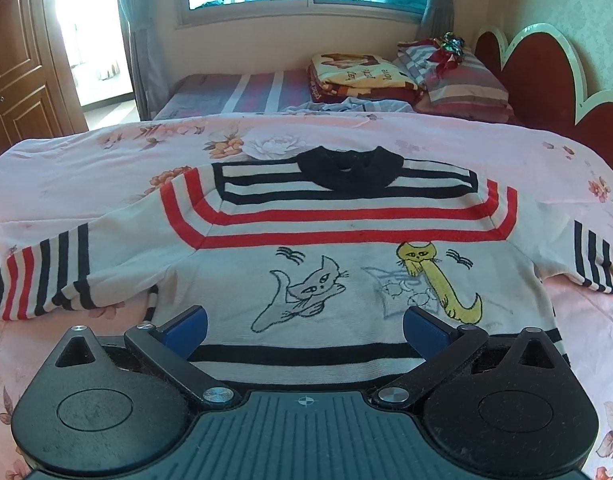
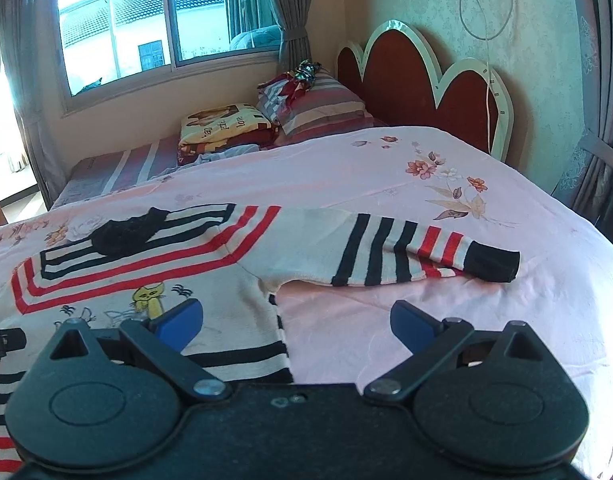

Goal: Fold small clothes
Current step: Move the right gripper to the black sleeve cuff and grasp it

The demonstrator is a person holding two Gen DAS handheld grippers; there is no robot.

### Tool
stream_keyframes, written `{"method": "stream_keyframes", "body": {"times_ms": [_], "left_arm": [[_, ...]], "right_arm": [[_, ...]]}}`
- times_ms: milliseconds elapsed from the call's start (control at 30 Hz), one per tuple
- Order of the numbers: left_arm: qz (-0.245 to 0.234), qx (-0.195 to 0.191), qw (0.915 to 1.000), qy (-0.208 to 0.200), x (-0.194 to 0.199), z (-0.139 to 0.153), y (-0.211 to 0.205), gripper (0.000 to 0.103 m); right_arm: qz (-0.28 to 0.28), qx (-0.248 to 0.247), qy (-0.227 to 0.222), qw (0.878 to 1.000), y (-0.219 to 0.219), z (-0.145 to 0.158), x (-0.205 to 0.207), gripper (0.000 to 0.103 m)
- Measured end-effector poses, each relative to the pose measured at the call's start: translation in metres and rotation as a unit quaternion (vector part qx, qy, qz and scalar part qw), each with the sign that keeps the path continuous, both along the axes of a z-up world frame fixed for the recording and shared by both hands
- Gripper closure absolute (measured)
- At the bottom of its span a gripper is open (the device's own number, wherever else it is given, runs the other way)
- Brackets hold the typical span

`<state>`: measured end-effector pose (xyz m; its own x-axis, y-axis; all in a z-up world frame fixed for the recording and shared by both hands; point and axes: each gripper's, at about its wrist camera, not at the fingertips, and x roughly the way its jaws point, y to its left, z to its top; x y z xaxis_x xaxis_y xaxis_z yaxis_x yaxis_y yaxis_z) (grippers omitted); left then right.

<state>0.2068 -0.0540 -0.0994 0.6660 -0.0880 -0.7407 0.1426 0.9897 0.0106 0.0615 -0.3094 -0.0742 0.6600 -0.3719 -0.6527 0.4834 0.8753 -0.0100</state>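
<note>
In the left wrist view, a small striped sweater (image 1: 306,248) with cat drawings lies flat, front up, on a pink flowered bedsheet (image 1: 86,168), both sleeves spread sideways. The left gripper (image 1: 305,326) hangs over its hem, fingers wide apart and holding nothing. In the right wrist view, the right gripper (image 2: 297,322) is likewise spread wide and empty above the sweater's side edge, with one sleeve (image 2: 386,252) stretched out beyond it on the sheet.

One sweater (image 1: 306,248), two cat drawings, one pillow (image 1: 466,80), one folded blanket (image 1: 358,76)
</note>
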Motion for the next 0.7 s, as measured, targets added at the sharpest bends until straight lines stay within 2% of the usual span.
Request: {"method": "stream_keyframes", "body": {"times_ms": [33, 67, 100, 167, 233, 267, 300, 467, 600, 700], "left_arm": [[0.004, -0.001, 1.0, 0.006, 0.005, -0.004, -0.006, 0.0], [0.009, -0.002, 0.9999, 0.011, 0.01, -0.007, -0.012, 0.0], [0.014, -0.001, 0.9998, 0.015, 0.014, -0.012, -0.018, 0.0], [0.02, 0.002, 0.9996, 0.022, 0.022, -0.019, -0.029, 0.0], [0.025, 0.005, 0.9993, 0.028, 0.029, -0.026, -0.039, 0.0], [0.026, 0.007, 0.9992, 0.03, 0.033, -0.029, -0.044, 0.0], [0.026, 0.013, 0.9991, 0.031, 0.037, -0.032, -0.049, 0.0], [0.026, 0.032, 0.9986, 0.034, 0.052, -0.044, -0.065, 0.0], [0.034, 0.036, 0.9981, 0.037, 0.062, -0.048, -0.07, 0.0], [0.041, 0.038, 0.9977, 0.038, 0.068, -0.052, -0.07, 0.0]], "right_arm": [[-0.004, 0.005, 0.001, 1.0, -0.011, -0.005, 0.002, 0.006], [-0.01, 0.01, 0.006, 1.0, -0.023, -0.01, 0.006, 0.012], [-0.016, 0.015, 0.013, 1.0, -0.035, -0.015, 0.009, 0.029], [-0.027, 0.034, 0.022, 0.999, -0.06, -0.025, 0.014, 0.045], [-0.046, 0.045, 0.031, 0.997, -0.082, -0.035, 0.019, 0.036], [-0.055, 0.051, 0.031, 0.997, -0.094, -0.039, 0.02, 0.027], [-0.065, 0.055, 0.031, 0.996, -0.105, -0.044, 0.021, 0.025], [-0.112, 0.107, 0.041, 0.987, -0.162, -0.071, 0.028, 0.033], [-0.156, 0.146, 0.033, 0.976, -0.199, -0.087, 0.032, 0.033], [-0.179, 0.156, 0.02, 0.971, -0.218, -0.094, 0.037, 0.034]]}}
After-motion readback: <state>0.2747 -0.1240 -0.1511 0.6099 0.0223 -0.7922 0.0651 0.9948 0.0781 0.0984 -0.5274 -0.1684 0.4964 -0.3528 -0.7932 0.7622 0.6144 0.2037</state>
